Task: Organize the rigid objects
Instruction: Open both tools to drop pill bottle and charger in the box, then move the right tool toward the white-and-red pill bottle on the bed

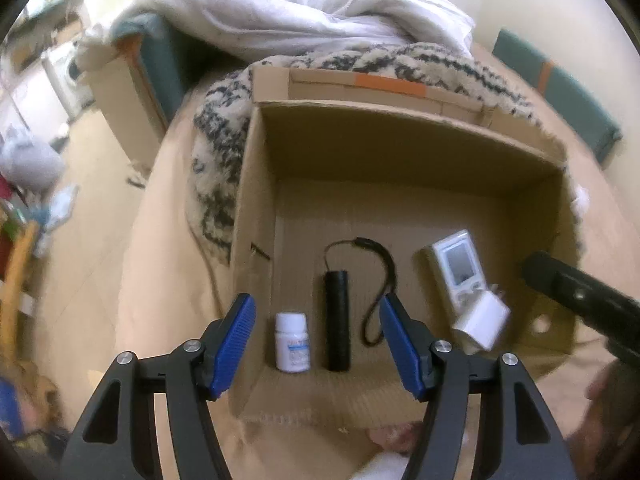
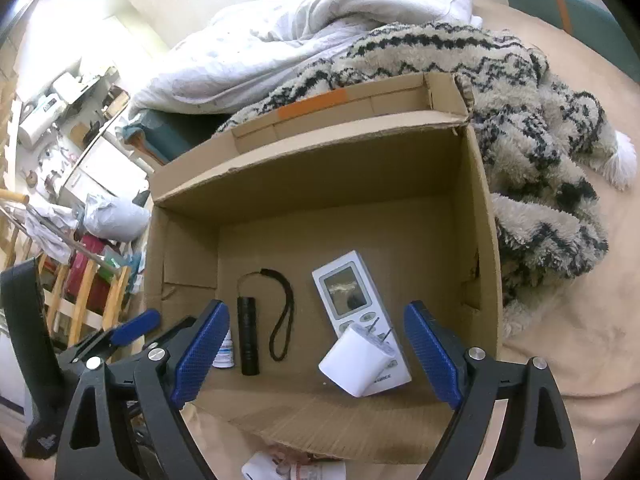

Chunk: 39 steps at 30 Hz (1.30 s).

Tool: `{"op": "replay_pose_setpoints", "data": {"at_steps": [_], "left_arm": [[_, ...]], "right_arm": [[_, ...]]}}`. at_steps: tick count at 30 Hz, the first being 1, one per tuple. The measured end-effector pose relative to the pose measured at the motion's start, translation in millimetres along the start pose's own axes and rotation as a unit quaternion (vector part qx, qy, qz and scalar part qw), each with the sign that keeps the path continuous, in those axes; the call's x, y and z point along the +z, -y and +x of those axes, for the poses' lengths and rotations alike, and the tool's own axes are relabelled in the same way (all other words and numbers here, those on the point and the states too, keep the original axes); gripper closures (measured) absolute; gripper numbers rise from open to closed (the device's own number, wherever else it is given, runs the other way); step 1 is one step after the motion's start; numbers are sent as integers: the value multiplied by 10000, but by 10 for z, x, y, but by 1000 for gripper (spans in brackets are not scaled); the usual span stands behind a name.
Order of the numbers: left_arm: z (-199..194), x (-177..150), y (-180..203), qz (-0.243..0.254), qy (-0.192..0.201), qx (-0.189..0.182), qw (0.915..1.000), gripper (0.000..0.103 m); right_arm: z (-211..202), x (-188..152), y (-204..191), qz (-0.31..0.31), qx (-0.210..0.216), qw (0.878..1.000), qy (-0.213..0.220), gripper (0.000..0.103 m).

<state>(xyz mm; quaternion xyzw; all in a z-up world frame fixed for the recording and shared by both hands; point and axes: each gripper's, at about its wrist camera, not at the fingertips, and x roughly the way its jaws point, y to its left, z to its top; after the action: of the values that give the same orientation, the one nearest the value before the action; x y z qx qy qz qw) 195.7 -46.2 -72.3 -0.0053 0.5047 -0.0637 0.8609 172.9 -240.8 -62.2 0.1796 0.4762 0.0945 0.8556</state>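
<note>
An open cardboard box [image 1: 400, 140] [image 2: 320, 152] sits on a bed. Inside lie a white pill bottle [image 1: 292, 342] [image 2: 224, 354], a black flashlight [image 1: 337, 320] [image 2: 247, 334] with a wrist strap, a white remote [image 1: 458, 268] [image 2: 352, 300], and a white plug adapter [image 1: 482, 320] [image 2: 358, 360] resting on the remote's near end. My left gripper [image 1: 318, 312] is open and empty above the box's near left part. My right gripper [image 2: 318, 320] is open and empty above the near edge, over the adapter. It shows as a black arm in the left wrist view [image 1: 576, 296].
A patterned fluffy blanket [image 2: 540, 152] [image 1: 216, 168] lies behind and beside the box, with a white duvet [image 2: 300, 36] [image 1: 280, 12] beyond. A white packet [image 2: 296, 470] lies on the beige sheet before the box. Cluttered shelves and a wooden rack [image 2: 80, 292] stand at left.
</note>
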Motion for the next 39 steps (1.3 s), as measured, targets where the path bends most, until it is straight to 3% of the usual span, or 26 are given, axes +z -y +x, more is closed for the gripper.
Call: {"op": "replay_pose_setpoints", "data": {"at_steps": [5,11,28,36,39], "left_arm": [[-131,-74,-77,-97,17,-197,9998,41],[-281,-185,-89,21,195,204,9996,40],[-360,-602,-498,-704,-314,391,9963,40],[-294,-665,-473,-757,-497,428,9950,40],[-240,-687,-434,-694,-586,460,9948,40]], "right_arm": [[-72,-55,22,39,-63,10000,11,9],[-216,-141,54,31,-162,9998,75,9],[-396,-571,20,61,-291,9994,-161,9],[-427,-805,-1,207,-196,9989,-373,9],[-370,-881,18,315,-362,9974,-533,9]]}}
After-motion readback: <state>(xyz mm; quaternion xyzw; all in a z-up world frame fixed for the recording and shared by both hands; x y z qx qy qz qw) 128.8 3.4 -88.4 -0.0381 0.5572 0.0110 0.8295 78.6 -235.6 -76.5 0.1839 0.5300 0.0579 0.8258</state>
